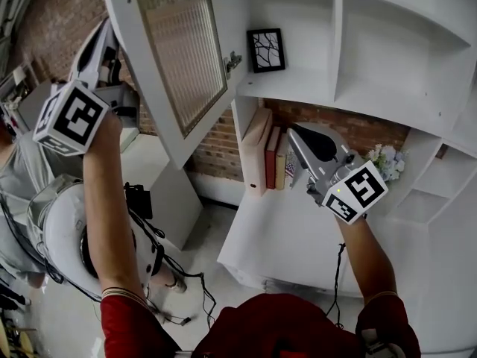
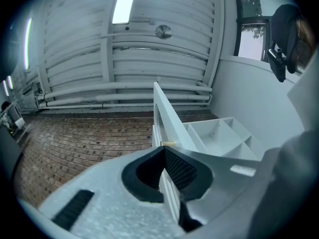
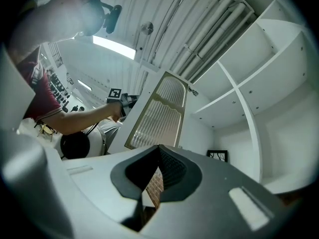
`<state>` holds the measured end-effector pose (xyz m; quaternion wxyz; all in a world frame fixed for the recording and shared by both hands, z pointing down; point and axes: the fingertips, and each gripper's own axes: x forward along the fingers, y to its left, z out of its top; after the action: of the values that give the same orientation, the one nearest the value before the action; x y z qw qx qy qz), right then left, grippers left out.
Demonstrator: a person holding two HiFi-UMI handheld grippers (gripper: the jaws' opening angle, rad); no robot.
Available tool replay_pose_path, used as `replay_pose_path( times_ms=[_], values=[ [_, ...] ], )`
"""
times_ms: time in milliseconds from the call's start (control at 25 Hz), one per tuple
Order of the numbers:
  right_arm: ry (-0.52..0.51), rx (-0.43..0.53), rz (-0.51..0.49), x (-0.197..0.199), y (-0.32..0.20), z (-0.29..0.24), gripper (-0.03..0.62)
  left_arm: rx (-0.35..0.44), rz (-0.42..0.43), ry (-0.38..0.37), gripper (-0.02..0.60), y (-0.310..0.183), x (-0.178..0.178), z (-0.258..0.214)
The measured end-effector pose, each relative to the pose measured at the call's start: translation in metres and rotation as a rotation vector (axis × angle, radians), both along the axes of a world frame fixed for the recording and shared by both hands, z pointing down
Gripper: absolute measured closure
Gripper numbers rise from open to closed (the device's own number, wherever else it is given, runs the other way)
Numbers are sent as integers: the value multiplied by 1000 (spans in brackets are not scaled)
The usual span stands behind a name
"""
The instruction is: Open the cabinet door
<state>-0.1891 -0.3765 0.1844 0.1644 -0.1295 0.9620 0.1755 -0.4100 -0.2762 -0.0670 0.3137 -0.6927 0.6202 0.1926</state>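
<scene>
while the right gripper (image 1: pixel 298 134) hangs clenched and empty over the white countertop (image 1: pixel 298 237), just beside a row of upright red and tan books (image 1: pixel 270 157), the left gripper (image 2: pixel 163 156) is clamped on the edge of the white cabinet door with a ribbed glass panel (image 1: pixel 179 51), which stands swung wide open. beyond, a small black-framed picture (image 1: pixel 266 49) stands on the white cabinet shelf (image 1: pixel 298 84).
</scene>
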Motion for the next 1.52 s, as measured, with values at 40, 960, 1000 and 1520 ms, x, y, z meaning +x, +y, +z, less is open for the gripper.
replay_pose_path(
  times_ms=[40, 960, 1000, 1520],
  values=[
    [2, 0, 4, -4, 2, 1, 584, -2, -5, -5, 579, 1, -5, 1],
    [-19, 6, 96, -1, 59, 3, 585, -44, 110, -93, 578, 54, 30, 86],
    [-20, 2, 90, 4, 60, 4, 583, -47, 107, -98, 578, 58, 39, 91],
    [-12, -19, 44, 118, 109, 21, 583, -215, 152, -76, 578, 74, 210, 211]
  ],
)
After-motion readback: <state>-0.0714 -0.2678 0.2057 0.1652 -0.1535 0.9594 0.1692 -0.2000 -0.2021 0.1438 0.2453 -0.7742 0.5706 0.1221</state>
